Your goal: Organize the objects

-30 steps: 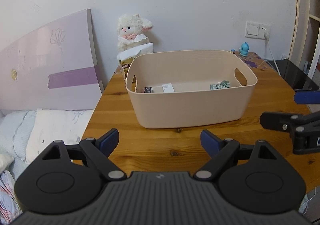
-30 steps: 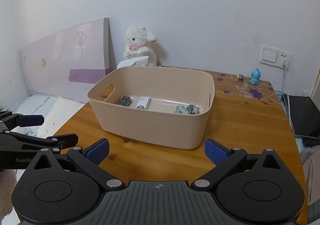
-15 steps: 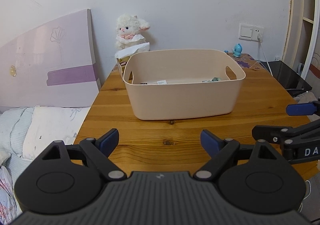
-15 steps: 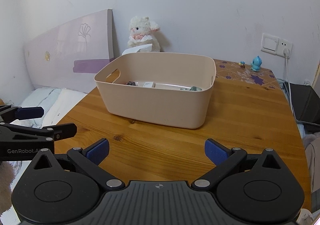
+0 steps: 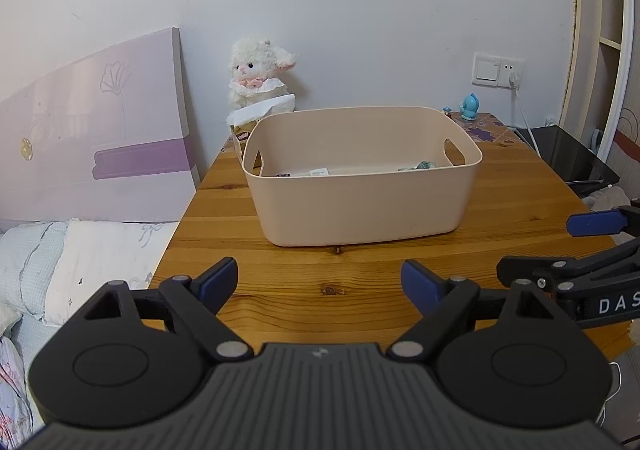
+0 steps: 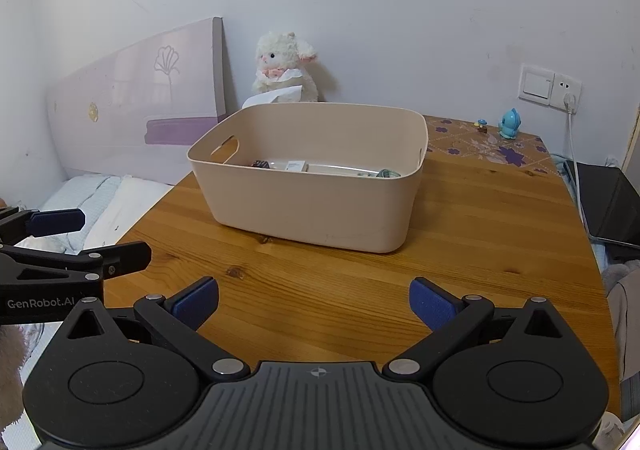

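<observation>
A beige plastic basket (image 5: 360, 201) stands on the wooden table (image 5: 320, 286); it also shows in the right wrist view (image 6: 312, 209). Inside lie a small dark item (image 6: 262, 163), a white box (image 6: 295, 165) and a crumpled green-white thing (image 6: 386, 173). My left gripper (image 5: 320, 282) is open and empty above the table's near edge, well short of the basket. My right gripper (image 6: 314, 302) is open and empty too, also in front of the basket. Each gripper shows at the side of the other's view.
A plush lamb (image 5: 256, 77) and a tissue box (image 5: 244, 129) stand behind the basket. A blue figurine (image 6: 510, 124) sits at the far right by a wall socket (image 6: 550, 85). A purple headboard (image 5: 92, 137) and bed (image 5: 80, 250) lie left, a black device (image 6: 608, 205) right.
Both grippers have drawn back and lowered from the basket, so it looks smaller and farther and its contents are more hidden by the rim. Both stayed open.
</observation>
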Tool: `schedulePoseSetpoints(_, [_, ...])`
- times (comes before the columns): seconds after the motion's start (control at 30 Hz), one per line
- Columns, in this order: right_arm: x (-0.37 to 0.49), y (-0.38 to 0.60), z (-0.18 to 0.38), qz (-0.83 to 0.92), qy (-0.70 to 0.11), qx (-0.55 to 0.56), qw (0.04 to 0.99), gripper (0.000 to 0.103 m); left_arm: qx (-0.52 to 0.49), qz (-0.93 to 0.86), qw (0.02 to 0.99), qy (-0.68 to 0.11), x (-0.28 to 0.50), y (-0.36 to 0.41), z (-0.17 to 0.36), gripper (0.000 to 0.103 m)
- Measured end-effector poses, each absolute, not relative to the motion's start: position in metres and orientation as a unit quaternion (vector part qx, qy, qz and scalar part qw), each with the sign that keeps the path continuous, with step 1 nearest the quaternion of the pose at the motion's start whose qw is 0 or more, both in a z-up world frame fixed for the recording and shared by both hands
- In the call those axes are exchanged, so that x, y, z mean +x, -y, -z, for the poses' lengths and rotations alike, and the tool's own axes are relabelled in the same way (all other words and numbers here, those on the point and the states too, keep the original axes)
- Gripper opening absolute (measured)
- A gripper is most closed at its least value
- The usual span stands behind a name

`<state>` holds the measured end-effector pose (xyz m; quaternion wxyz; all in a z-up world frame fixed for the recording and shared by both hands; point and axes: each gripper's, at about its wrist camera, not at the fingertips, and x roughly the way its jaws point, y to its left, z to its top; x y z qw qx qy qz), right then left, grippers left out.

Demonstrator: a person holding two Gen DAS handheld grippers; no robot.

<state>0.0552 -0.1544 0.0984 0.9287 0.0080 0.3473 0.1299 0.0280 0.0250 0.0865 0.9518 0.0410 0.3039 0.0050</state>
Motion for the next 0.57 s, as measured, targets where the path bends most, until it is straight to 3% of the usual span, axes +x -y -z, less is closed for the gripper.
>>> schedulePoseSetpoints(0.57, [0.0573, 0.1543, -0.0931, -0.125, -0.357, 0.005, 0.925, 0.103, 0.041, -0.002, 0.953, -0.301, 0.0214, -0.018, -0.0841, 0.089])
